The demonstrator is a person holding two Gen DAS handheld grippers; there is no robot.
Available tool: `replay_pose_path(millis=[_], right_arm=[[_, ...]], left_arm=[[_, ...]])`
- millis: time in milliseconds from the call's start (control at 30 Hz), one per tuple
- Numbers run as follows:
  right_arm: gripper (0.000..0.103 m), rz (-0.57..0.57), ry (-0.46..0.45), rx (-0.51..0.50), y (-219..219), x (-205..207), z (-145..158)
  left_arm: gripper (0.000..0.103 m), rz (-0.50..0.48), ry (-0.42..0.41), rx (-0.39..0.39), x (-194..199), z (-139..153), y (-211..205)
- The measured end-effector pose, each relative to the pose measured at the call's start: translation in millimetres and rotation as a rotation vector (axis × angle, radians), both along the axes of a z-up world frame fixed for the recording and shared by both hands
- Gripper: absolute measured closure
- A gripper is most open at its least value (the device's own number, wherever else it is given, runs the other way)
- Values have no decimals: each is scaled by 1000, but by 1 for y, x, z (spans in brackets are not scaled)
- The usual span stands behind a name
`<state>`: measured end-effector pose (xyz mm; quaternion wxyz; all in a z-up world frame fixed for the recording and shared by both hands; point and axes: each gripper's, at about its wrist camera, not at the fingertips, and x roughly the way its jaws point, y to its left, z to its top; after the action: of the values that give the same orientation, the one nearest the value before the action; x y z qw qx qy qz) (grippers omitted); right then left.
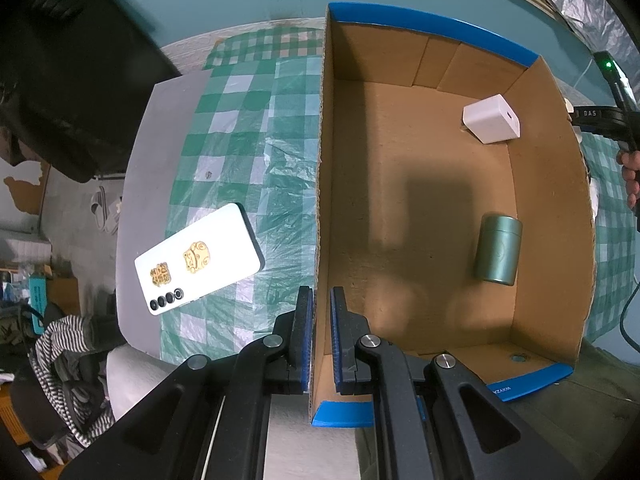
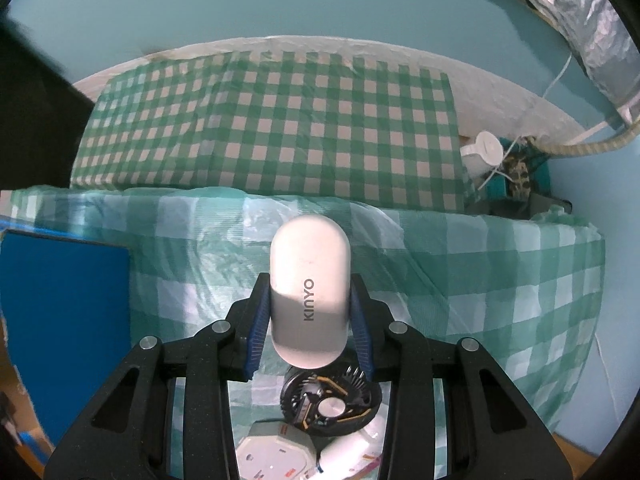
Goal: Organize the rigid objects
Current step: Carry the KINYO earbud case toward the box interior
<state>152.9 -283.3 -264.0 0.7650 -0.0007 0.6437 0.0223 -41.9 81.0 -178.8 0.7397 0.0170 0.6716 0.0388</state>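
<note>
Beside the cardboard box (image 1: 400,208), left tool (image 1: 318,308) pinched shut on its near wall to steady it; right tool (image 2: 308,320) clamped on a white capsule (image 2: 308,280), destined inside with charger (image 1: 491,119) and tin (image 1: 498,249).

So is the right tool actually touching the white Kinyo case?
Touching. The right wrist view shows the right tool with both blue pads pressed against the case sides.

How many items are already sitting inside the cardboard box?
2. A white charger cube lies near the far right corner of the cardboard box, and a green metal canister lies on its side by the right wall. The near corner behind the left gripper may hide more.
</note>
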Motion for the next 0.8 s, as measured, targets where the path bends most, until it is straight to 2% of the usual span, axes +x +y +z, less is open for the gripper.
replay_pose_path(millis=[533, 800], right_arm=[[67, 109, -44, 58, 29, -29, 34], [67, 153, -74, 80, 46, -41, 62]], left_arm=[[95, -15, 6, 10, 2, -1, -3], [95, -23, 13, 22, 5, -2, -4]])
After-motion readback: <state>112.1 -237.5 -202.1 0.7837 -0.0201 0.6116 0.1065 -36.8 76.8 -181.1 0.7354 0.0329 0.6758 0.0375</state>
